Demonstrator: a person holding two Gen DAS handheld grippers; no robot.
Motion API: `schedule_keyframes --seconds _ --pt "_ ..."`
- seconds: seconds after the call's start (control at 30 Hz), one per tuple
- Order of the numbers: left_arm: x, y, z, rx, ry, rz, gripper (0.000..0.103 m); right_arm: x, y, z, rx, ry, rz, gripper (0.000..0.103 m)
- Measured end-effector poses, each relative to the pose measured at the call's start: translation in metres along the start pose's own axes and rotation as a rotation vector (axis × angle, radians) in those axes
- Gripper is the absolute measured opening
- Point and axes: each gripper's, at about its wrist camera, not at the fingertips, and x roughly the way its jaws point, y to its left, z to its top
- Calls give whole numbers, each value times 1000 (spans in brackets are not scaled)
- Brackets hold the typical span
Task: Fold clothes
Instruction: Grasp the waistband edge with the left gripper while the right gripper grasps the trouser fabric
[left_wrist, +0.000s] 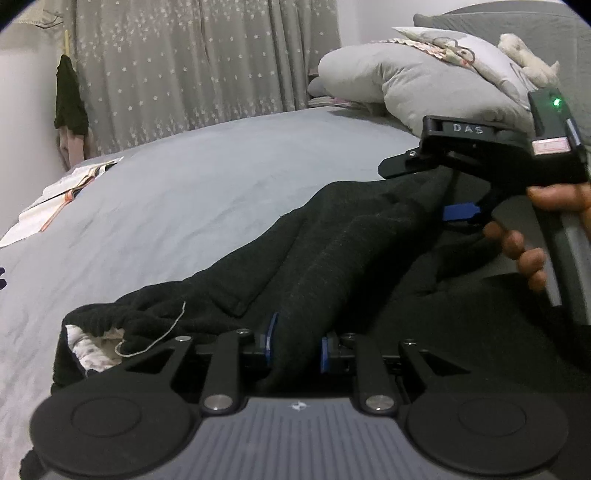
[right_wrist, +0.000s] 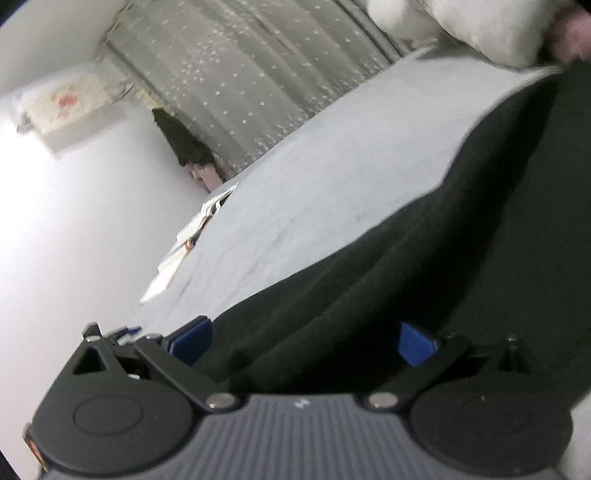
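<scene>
We see the black garment stretched over the grey bed, a fold of it running between the blue pads of our left gripper, which clamp it. Its far end hangs from our right gripper, held in a hand; there the cloth lies between widely parted pads, grip unclear. Pillows and papers lie beyond.

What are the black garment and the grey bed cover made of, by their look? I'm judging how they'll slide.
Black garment: apparently soft matte knit or fleece, showing faint ribbing and thick folds. Grey bed cover: seemingly smooth woven cotton-like sheet, matte, finely creased.
</scene>
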Motion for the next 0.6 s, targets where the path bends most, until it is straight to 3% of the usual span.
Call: schedule_keyframes --seconds 0.07,0.13,0.2,0.27,0.37,0.43,0.5,0.6 --pt "-3 2 2 -17 5 -18 33 2 -2 -4 -17 -32 -6 96" --pt "-8 6 7 -39 7 -37 42 5 -1 -7 -45 -41 -22 73" --pt "-17 11 12 -58 3 -51 52 9 -2 -10 -47 -33 -15 42" --pt "-25 16 16 -59 1 -11 68 11 -8 -10 -9 -22 16 28" --pt "-36 27 20 -73 11 79 74 7 -9 -8 -13 -43 24 24" --pt "-39 37 20 -131 20 85 74 6 -4 -10 -48 -46 8 24" --pt "-41 59 19 -296 21 49 74 9 -1 -11 -71 -41 -11 24" --pt "-43 70 20 -414 37 35 74 10 3 -13 -78 -34 -16 24"
